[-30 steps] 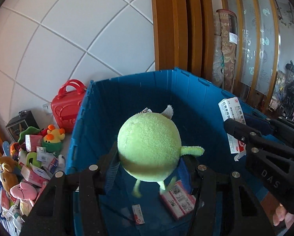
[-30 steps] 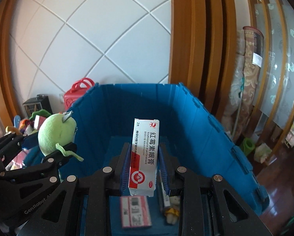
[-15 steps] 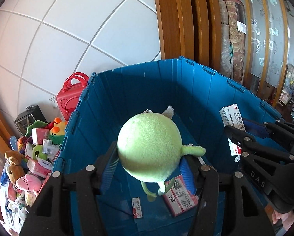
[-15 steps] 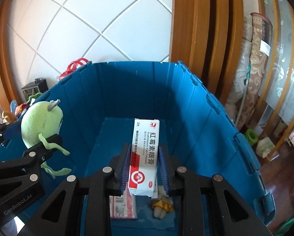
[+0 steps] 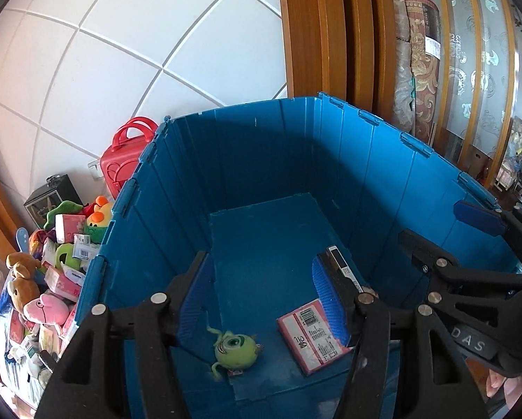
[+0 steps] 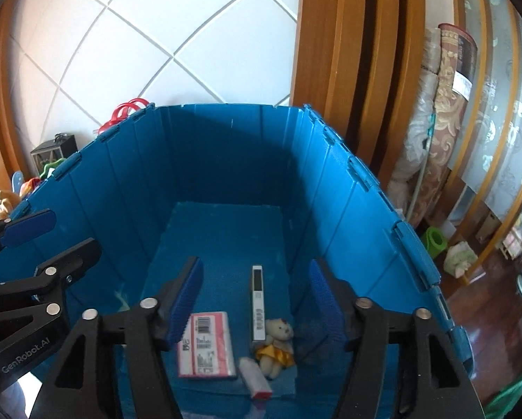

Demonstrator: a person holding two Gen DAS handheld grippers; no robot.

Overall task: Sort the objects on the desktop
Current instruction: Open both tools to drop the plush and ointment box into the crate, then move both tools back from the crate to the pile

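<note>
Crate (image 6: 348,209) floor, one green plush (image 5: 235,349), one bear (image 6: 276,344), three boxes

Green plush (image 5: 235,346) and medicine box (image 6: 255,377) now out of both hand-held grippers, on the blue crate (image 5: 177,209) floor.

Inside your blue crate (image 6: 334,188), count: one green one-eyed plush (image 5: 235,349), one teddy bear (image 6: 276,344), one pink box (image 6: 206,344), two slim boxes (image 6: 257,296) at 12 and 6 o'clock of the bear.

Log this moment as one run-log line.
left gripper: open, empty | right gripper: opening, empty | green plush, pink pack, white box, bear: lying in blue crate
</note>
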